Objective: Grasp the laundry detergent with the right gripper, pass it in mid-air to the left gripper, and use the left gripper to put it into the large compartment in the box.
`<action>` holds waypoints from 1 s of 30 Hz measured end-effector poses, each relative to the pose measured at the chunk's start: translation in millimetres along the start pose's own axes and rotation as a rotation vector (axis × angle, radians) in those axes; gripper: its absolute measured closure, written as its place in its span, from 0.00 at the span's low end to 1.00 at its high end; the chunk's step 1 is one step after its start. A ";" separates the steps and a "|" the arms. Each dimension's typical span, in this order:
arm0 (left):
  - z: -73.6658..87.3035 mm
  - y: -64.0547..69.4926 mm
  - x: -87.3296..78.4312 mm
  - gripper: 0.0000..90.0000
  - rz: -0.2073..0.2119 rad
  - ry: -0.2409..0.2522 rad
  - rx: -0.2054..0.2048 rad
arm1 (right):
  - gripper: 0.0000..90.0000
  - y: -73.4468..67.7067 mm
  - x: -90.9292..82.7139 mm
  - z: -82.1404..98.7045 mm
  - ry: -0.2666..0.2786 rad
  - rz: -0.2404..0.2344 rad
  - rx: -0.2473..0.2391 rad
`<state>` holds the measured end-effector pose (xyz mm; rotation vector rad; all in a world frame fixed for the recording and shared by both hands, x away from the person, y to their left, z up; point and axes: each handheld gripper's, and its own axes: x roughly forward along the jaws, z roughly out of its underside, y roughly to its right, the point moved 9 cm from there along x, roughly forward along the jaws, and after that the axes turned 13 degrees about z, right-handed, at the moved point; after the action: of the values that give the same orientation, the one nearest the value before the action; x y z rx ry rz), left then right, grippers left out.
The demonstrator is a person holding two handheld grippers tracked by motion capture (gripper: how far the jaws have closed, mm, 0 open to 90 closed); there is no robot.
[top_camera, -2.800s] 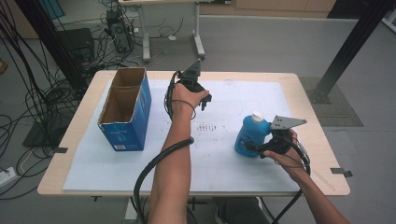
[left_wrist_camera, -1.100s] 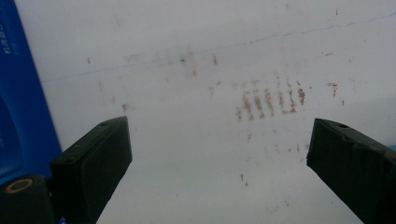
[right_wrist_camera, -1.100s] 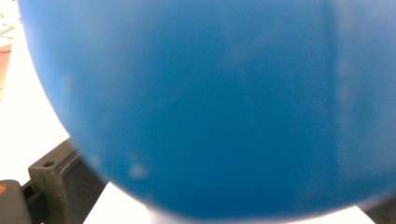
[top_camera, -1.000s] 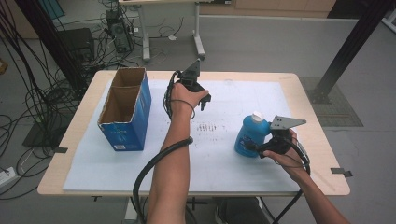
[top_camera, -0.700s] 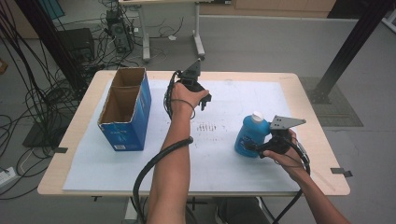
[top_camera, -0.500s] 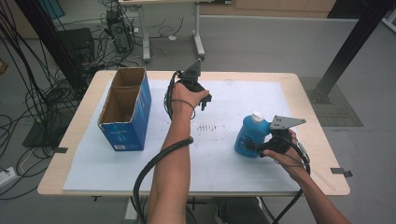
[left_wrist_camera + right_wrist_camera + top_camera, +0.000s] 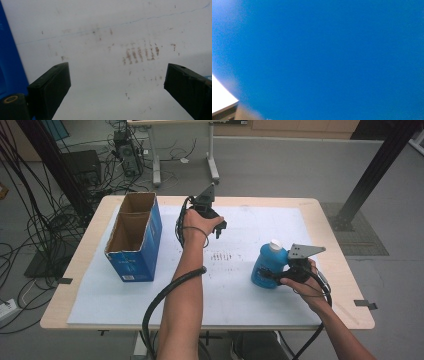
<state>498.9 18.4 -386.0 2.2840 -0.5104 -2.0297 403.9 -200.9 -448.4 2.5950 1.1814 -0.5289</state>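
A blue bottle [image 7: 265, 265] with a white cap stands on the white sheet at the right of the table. My right gripper [image 7: 271, 275] reaches it from the right, low on its side. Its jaws have just been closing, with the bottle between them. The bottle's blue wall [image 7: 324, 55] sits right in front of the right gripper view and hides the jaws. My left gripper [image 7: 218, 227] hovers over the middle back of the table. It stands open [image 7: 117, 85] above brown marks on the sheet, holding nothing.
An open blue cardboard box [image 7: 131, 237] stands at the left of the table, and its blue side [image 7: 7, 62] shows beside the left jaw. The white sheet [image 7: 235, 290] covers most of the tabletop. Cables and a desk frame lie on the floor behind.
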 end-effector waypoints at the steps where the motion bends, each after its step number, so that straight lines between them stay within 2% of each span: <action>1: 0.4 -0.3 -0.2 0.08 -0.001 -0.002 0.000 | 0.35 -0.7 -0.1 -0.1 0.001 -0.006 -0.004; 9: 2.4 -1.0 -0.4 0.08 -0.008 -0.001 -0.001 | 0.46 -4.8 -1.8 -0.7 0.007 -0.037 -0.021; 16: 2.5 2.4 -1.7 0.08 -0.003 0.002 0.006 | 0.47 -5.5 -2.0 -0.6 0.010 -0.038 -0.028; 30: 3.4 0.2 -2.9 0.08 -0.006 0.002 0.005 | 0.48 -5.1 -2.3 -0.2 0.026 -0.045 -0.025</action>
<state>495.2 19.6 -383.7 2.2929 -0.5093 -2.0315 398.7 -199.1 -447.6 2.5674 1.2491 -0.4885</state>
